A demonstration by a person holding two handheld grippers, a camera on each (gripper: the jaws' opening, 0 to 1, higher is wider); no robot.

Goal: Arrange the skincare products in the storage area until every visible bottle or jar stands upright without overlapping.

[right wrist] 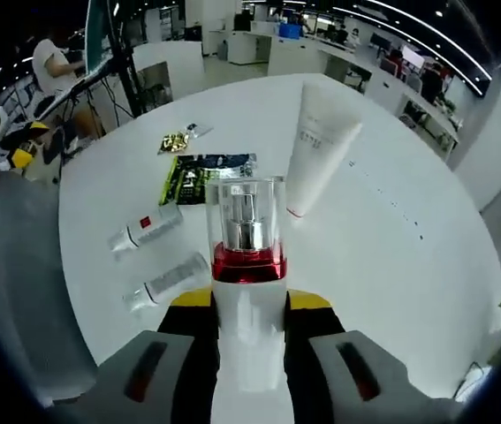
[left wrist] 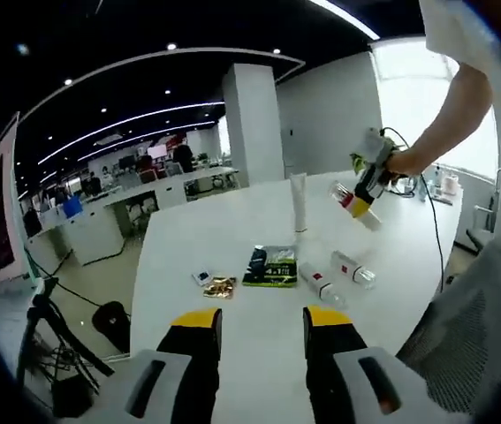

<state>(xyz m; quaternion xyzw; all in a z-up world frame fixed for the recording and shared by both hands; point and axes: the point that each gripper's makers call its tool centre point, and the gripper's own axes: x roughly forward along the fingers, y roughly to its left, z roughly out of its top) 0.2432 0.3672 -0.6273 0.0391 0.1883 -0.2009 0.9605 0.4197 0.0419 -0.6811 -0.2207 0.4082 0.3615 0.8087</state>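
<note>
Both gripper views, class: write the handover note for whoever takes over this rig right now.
Right tool: shut on a clear-capped bottle with a red band, held above the white table.
Left tool: open, holding nothing, hovering over the table's near edge.
Done: the white tube stands upright.
Left: two small bottles lie on their sides beside a dark green packet. Set down the held bottle upright, then stand those two up, spaced apart.

Left tool (left wrist: 261, 329), right tool (right wrist: 248, 305): grey bodies, black jaws, yellow tips.
</note>
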